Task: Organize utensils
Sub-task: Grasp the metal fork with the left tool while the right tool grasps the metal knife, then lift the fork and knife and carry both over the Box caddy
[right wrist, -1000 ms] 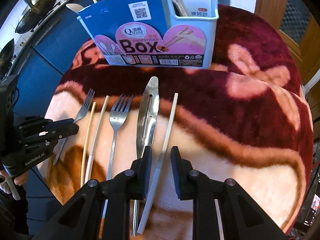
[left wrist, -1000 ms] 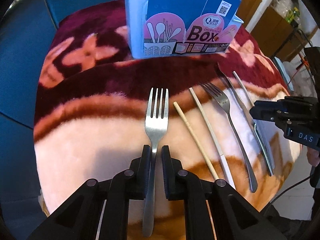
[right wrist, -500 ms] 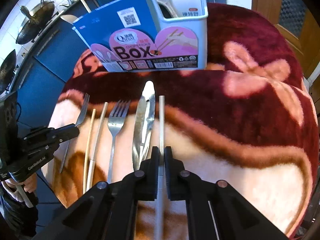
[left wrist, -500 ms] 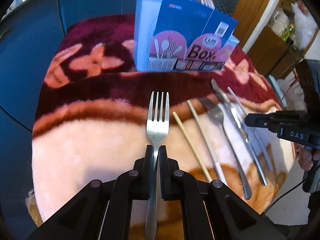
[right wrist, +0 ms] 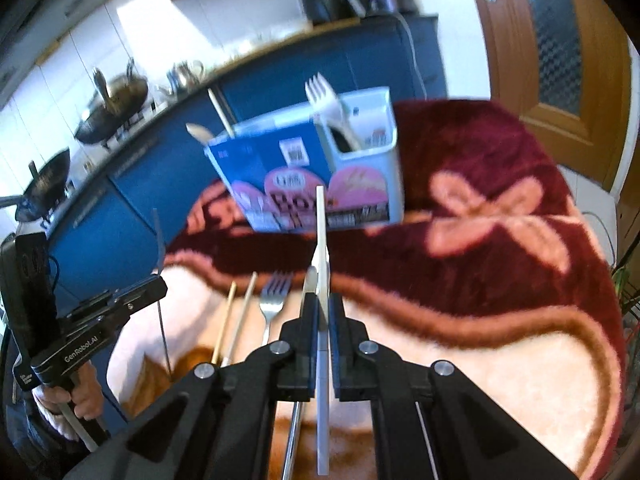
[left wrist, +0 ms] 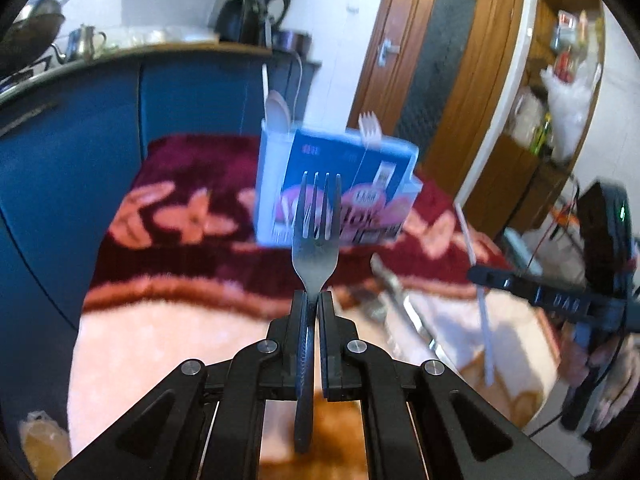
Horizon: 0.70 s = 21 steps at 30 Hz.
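Left gripper [left wrist: 314,300] clamped on a steel fork [left wrist: 316,232] at the neck just below the tines, handle trailing back between the fingers; fork off the blanket [left wrist: 168,344], tines pointing at the blue and white utensil box [left wrist: 340,184]. Right gripper [right wrist: 323,304] pinched tight on a white chopstick [right wrist: 321,232], gripped about mid-length, tip aimed at the same box. Left on the blanket: second fork [right wrist: 273,296], two pale chopsticks [right wrist: 240,312], metal tongs [left wrist: 404,308]. Fork looks stiff, smooth and fairly heavy; likely to pivot in a narrow pinch, so a hold near the balance point suits it. The chopstick looks light, rigid and slick; the mid-length hold should keep it from swinging. Box compartments are narrow, so each piece should go in upright.
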Tool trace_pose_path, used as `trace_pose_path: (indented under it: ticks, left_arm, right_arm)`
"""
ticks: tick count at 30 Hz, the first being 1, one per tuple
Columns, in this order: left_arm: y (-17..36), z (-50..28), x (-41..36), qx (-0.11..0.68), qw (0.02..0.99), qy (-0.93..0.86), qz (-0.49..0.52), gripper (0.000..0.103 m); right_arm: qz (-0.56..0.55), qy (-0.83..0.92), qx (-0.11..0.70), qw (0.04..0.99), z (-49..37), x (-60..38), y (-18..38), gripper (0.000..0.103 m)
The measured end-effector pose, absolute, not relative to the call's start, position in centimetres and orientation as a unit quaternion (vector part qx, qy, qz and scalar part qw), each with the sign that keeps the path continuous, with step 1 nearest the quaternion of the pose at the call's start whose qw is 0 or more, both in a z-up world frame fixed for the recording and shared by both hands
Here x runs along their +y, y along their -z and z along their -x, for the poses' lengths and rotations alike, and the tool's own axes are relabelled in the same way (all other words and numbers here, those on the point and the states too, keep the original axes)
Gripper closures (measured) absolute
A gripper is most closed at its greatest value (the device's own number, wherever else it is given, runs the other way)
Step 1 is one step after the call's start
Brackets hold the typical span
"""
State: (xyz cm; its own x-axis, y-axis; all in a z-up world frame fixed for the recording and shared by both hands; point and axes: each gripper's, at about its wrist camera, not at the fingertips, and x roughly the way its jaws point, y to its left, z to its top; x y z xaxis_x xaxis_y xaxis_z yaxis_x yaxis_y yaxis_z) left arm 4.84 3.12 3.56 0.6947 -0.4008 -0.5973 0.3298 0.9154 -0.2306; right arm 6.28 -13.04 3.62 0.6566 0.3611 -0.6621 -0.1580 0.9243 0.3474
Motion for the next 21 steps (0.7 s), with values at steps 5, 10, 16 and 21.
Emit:
trace_pose_path:
  ticks: [5, 10, 16, 21]
  left_arm:
    - [-5.1, -4.7, 2.7, 0.291, 0.932, 0.204, 0.078, 0.098]
    - [-6.9, -5.8, 2.4, 0.265, 0.937, 0.207, 0.098, 0.098]
    - [-9.5, -7.4, 2.2, 0.236, 0.946, 0.197, 0.106, 0.098]
    - [-12.0, -9.0, 2.0, 0.209, 0.956, 0.178, 0.106, 0.098]
  right_arm:
    - [-0.139, -0.138, 0.340, 0.920, -5.5, -13.2, -4.1, 0.097]
    - [-0.129, -0.127, 0.308, 0.934, -4.9, -12.8, -4.5, 0.097]
    - [-0.114, -0.115, 0.279, 0.946, -4.4, -12.8, -5.0, 0.097]
    - [-0.108, -0.109, 0.271, 0.950, -4.2, -13.0, -4.9, 0.097]
